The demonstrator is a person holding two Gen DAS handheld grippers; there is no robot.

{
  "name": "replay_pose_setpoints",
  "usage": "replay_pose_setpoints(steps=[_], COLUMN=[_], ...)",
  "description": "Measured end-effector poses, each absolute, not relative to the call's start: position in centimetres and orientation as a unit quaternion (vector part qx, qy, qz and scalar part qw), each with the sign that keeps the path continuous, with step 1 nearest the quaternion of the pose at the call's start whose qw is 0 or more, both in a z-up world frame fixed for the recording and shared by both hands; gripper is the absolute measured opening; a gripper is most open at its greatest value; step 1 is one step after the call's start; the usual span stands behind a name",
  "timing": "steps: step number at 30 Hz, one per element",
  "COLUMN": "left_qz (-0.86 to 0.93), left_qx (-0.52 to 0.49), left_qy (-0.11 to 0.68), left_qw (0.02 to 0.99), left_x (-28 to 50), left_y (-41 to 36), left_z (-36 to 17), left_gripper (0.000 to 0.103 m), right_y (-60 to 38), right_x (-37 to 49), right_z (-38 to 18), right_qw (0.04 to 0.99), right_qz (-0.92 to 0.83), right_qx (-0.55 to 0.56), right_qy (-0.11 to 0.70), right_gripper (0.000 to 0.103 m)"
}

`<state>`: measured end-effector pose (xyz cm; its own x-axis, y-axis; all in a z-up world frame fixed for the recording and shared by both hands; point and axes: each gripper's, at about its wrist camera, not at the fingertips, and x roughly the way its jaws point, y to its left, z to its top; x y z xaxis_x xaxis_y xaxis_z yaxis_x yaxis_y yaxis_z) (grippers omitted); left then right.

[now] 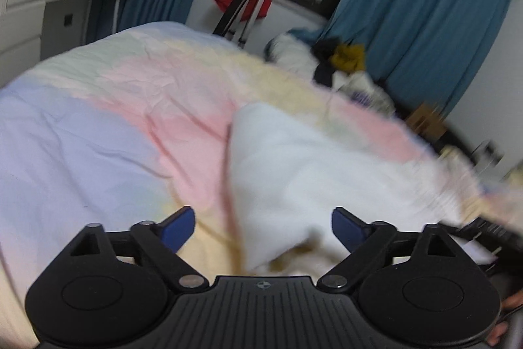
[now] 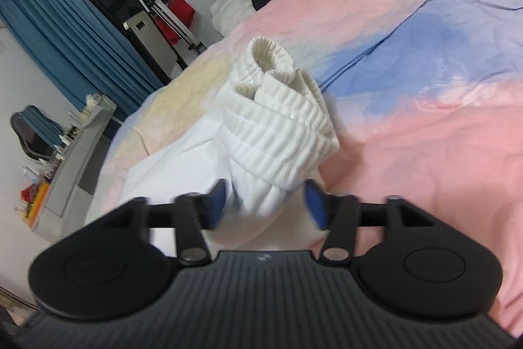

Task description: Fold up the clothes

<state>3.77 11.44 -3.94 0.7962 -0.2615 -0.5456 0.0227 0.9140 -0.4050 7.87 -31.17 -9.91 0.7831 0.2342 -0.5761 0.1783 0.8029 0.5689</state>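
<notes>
The white ribbed-waistband garment (image 2: 274, 133) lies straight ahead of the released right claw (image 2: 266, 201), waistband end between its jaws, untouched; the left claw (image 1: 263, 228), gaping empty, hovers above its plain end on the pastel bed (image 1: 98, 120).

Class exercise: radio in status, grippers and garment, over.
Left gripper open, empty. Right gripper open, astride white garment bunched on bedspread. Nothing in the way.

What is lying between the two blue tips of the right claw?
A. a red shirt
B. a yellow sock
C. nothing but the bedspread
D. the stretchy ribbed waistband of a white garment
D: in the right wrist view the bunched ribbed waistband of the white garment lies between the tips of the right claw, on the pastel bedspread.
</notes>
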Motion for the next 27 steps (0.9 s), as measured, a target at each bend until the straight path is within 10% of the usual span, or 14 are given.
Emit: replay_pose_setpoints(steps=[27], left_qz=[-0.113], left_qx=[-0.314], left_qy=[0.373], left_qw=[0.866], left_x=[13.7], left_y=[11.9], left_z=[-11.0], left_gripper=[0.094], right_y=[-31.7], right_x=[13.6], right_z=[-15.0], right_qw=[0.843], right_qz=[0.109], right_qx=[0.424], right_qy=[0.312], right_gripper=[0.092])
